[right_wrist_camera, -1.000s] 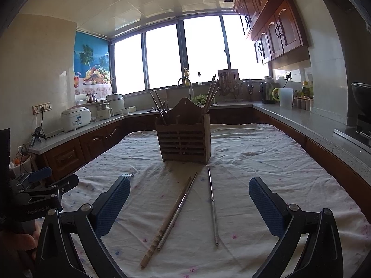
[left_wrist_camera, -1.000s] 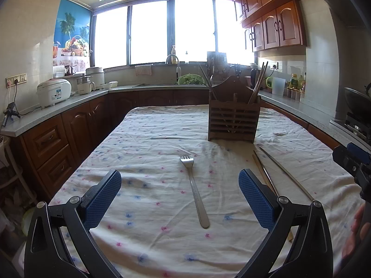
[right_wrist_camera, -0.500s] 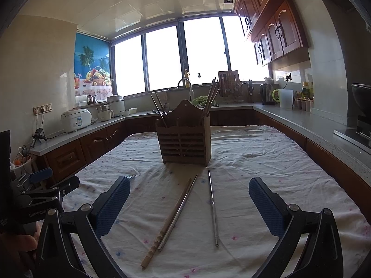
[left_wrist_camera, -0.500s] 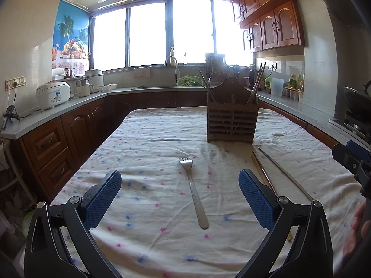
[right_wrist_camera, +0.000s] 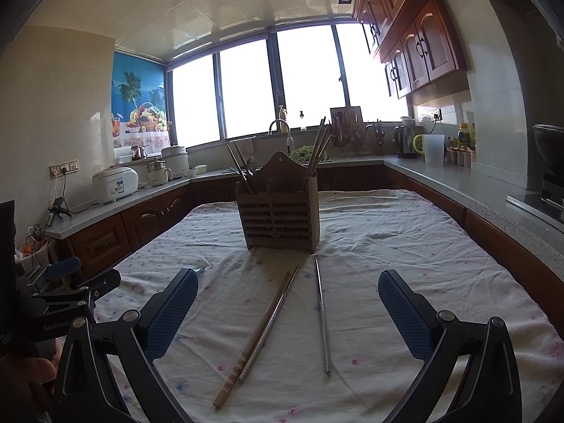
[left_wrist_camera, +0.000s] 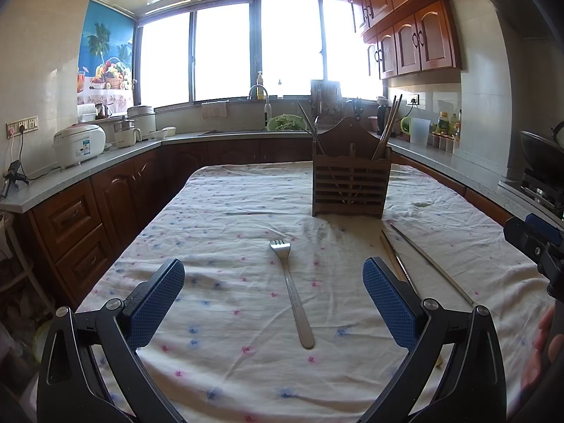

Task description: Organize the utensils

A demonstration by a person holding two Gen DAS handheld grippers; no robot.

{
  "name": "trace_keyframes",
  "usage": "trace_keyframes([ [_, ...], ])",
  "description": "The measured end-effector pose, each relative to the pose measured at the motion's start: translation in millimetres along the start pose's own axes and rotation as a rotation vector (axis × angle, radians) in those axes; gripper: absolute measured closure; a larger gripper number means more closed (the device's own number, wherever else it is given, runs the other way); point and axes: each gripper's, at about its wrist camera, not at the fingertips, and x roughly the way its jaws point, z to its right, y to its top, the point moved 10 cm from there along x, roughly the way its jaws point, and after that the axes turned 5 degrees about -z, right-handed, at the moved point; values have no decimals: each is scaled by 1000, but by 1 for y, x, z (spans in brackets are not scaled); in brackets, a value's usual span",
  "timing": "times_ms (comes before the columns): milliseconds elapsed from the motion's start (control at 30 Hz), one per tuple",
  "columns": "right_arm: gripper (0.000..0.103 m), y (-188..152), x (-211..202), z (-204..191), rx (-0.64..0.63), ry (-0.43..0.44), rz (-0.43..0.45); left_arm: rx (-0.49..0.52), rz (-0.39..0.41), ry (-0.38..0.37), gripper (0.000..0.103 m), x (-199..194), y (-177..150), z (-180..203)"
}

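Observation:
A wooden utensil holder (left_wrist_camera: 350, 185) stands on the cloth-covered table, with chopsticks sticking out of it; it also shows in the right wrist view (right_wrist_camera: 278, 213). A steel fork (left_wrist_camera: 292, 290) lies flat between the fingers of my open, empty left gripper (left_wrist_camera: 273, 301). In the right wrist view a wooden chopstick (right_wrist_camera: 255, 335), a metal chopstick (right_wrist_camera: 271, 324) beside it and a single metal chopstick (right_wrist_camera: 321, 317) lie on the cloth ahead of my open, empty right gripper (right_wrist_camera: 287, 312). The chopsticks also show in the left wrist view (left_wrist_camera: 428, 262), right of the fork.
The table carries a white flowered cloth (left_wrist_camera: 225, 232). Counters with wooden cabinets run round three sides, with a rice cooker (left_wrist_camera: 79, 144) at left, a sink under the window and a stove at right. The other gripper shows at each view's edge.
Both grippers have shifted slightly; the holder and utensils sit a little differently in each view. Nothing was gripped or moved on the table.

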Motion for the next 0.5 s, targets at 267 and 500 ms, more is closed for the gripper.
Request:
trace_keyframes([
  [267,0,1,-1,2,3,0,-1,2,0,-1,0,0,0,0],
  [500,0,1,-1,2,4,0,-1,2,-1,-5,0,0,1,1],
])
